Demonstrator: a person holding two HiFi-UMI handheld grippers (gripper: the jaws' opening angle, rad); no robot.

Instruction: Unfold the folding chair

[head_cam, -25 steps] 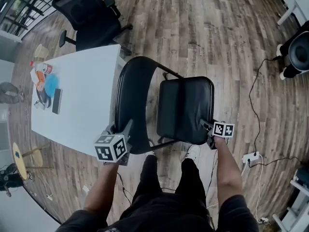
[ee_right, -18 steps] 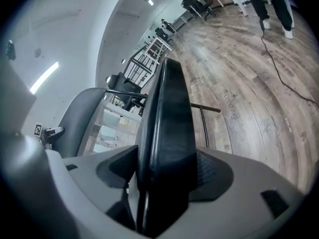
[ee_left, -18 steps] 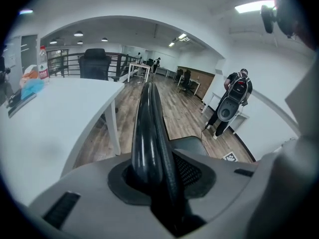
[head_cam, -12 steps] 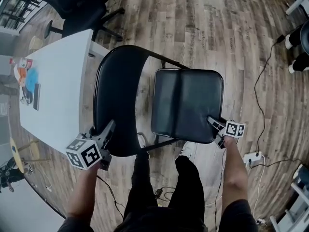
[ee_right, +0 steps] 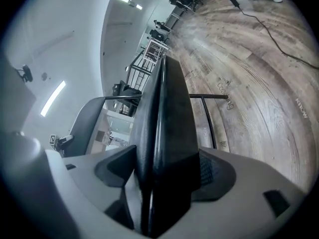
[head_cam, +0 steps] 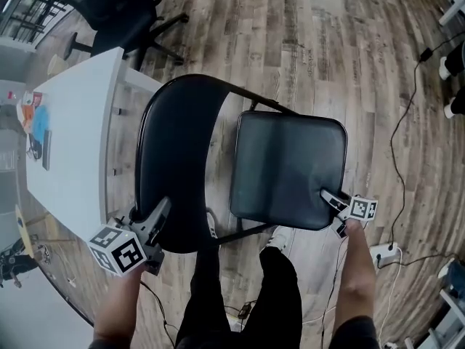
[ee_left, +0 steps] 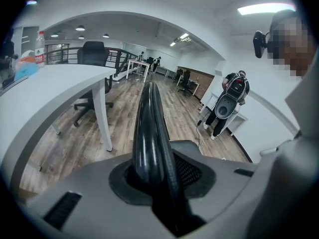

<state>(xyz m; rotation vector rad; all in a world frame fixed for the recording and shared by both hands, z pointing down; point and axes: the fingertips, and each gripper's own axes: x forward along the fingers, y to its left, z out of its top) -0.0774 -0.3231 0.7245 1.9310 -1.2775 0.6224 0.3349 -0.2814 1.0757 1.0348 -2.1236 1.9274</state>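
Left gripper (head_cam: 161, 208) is clamped on the near edge of the folding chair (head_cam: 174, 144). Its own view shows the glossy black rim of the backrest (ee_left: 147, 128) running up between the two pads, with both jaws closed against it. The right gripper (head_cam: 328, 195) sits at the near right corner of the seat (head_cam: 290, 166). Its jaws have just been opening, yet in the right gripper view the thick seat edge fills the gap and both pads lie against it.

Only the head view shows the whole chair and both grippers at once, with the person's legs (head_cam: 240, 297) just near of it. The left gripper view instead looks level across the room, past the white table (ee_left: 55, 83) on the left to an office chair (ee_left: 94, 56) and ceiling lights far off. The right gripper view looks along the seat edge to a thin metal tube (ee_right: 209, 118) of the frame over the wood floor (ee_right: 259, 59).

The chair is black, with a broad curved backrest on the left and a padded seat with rounded corners on the right, its top face turned up. It stands on the floor just right of the table. A power strip (head_cam: 383, 253) and a cable (head_cam: 404, 122) lie further right.
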